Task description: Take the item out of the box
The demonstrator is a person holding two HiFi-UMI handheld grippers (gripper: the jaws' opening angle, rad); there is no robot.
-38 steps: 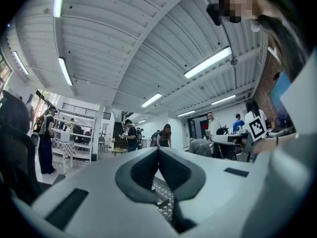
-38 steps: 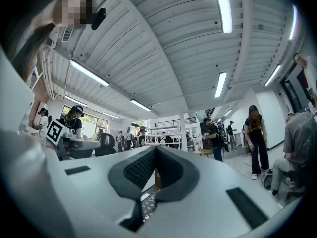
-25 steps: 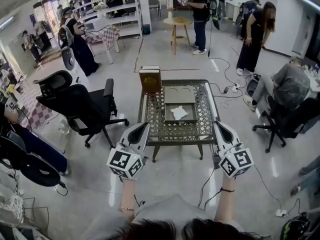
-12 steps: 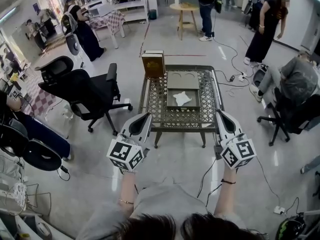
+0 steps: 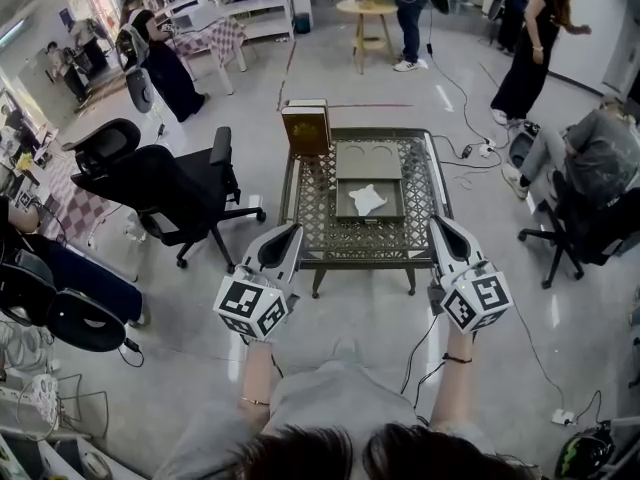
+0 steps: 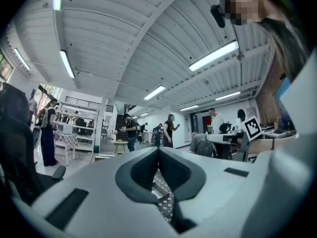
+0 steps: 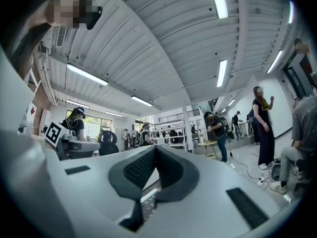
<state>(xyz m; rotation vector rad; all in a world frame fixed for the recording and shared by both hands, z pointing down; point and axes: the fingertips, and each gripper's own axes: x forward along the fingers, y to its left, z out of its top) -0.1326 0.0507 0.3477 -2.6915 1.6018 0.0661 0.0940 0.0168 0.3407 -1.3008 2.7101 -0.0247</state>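
Note:
An open grey box (image 5: 343, 214) lies on a low metal lattice table (image 5: 315, 238), its lid (image 5: 367, 160) folded back with two round recesses. A crumpled white item (image 5: 367, 200) rests inside the box. My left gripper (image 5: 290, 230) hovers at the table's near left corner, shut with nothing between its jaws. My right gripper (image 5: 437, 223) hovers at the near right corner, likewise shut and empty. The left gripper (image 6: 158, 150) has its pads meeting at the tip in the left gripper view. The right gripper (image 7: 156, 148) shows the same in the right gripper view. Both are short of the box.
A brown box (image 5: 305, 128) stands upright at the table's far left corner. A black office chair (image 5: 165, 183) sits left of the table, a seated person (image 5: 600, 158) to its right. Cables (image 5: 420, 343) trail on the floor. Several people stand farther back near a round wooden stool (image 5: 365, 13).
The head view has tipped, so the table and box sit higher in the picture. Both grippers have shifted slightly toward the table's near edge. Their jaws stay shut.

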